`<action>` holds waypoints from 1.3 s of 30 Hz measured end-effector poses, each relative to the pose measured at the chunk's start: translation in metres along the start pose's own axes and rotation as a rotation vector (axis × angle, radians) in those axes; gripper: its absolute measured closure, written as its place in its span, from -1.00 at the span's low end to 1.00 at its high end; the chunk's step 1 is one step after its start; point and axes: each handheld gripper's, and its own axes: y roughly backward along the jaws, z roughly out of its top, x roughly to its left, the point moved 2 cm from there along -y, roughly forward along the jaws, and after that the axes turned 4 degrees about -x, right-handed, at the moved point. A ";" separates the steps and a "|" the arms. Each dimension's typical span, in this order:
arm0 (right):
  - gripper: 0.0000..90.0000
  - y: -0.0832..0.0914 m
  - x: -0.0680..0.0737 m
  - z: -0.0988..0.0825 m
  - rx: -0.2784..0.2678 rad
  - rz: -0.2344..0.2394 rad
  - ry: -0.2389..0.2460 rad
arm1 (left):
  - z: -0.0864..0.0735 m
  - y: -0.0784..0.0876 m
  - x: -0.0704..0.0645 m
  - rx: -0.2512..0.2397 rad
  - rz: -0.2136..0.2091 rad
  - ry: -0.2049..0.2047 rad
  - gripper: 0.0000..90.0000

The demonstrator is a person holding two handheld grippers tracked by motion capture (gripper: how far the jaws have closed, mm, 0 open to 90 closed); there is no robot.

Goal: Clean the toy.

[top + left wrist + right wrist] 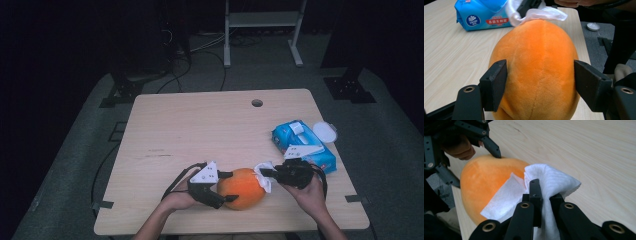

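An orange plush fruit (pixel 241 188) lies near the table's front edge. My left gripper (pixel 227 187) is shut on it, one black pad pressed to each flank, as the left gripper view shows on the plush fruit (pixel 536 72). My right gripper (pixel 265 173) is shut on a white wipe (pixel 263 174) and holds it against the fruit's right end. In the right gripper view the wipe (pixel 549 182) is pinched between the jaws and drapes over the plush fruit (pixel 481 182). The left gripper view has the wipe (pixel 541 13) lying on the far top of the fruit.
A blue pack of wet wipes (pixel 302 145) lies on the wooden table (pixel 200 130) behind my right hand, with a white round lid (pixel 325 131) beside it off the table's edge. A cable hole (pixel 257 103) is near the table's far edge.
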 end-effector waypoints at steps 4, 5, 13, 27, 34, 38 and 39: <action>0.89 0.002 0.000 0.000 0.012 -0.007 0.009 | -0.003 0.002 0.004 -0.001 0.003 0.028 -0.34; 0.89 0.003 -0.001 -0.001 0.012 -0.009 0.007 | -0.003 0.003 0.005 -0.001 0.007 0.035 -0.34; 0.89 0.007 0.011 0.004 -0.016 0.027 0.030 | -0.003 0.002 0.010 -0.016 0.021 0.087 -0.36; 0.89 0.004 0.000 -0.002 -0.023 0.031 -0.006 | -0.002 0.002 0.012 -0.038 0.026 0.106 -0.46; 0.89 -0.001 0.026 0.015 -0.060 0.073 0.050 | 0.012 -0.007 -0.001 -0.015 0.065 0.062 -0.33; 0.89 -0.005 0.038 0.020 -0.050 0.075 0.098 | 0.011 -0.007 -0.001 -0.017 0.066 0.059 -0.37; 0.89 -0.005 0.036 0.019 -0.050 0.073 0.094 | 0.010 -0.007 0.001 -0.024 0.060 0.063 -0.39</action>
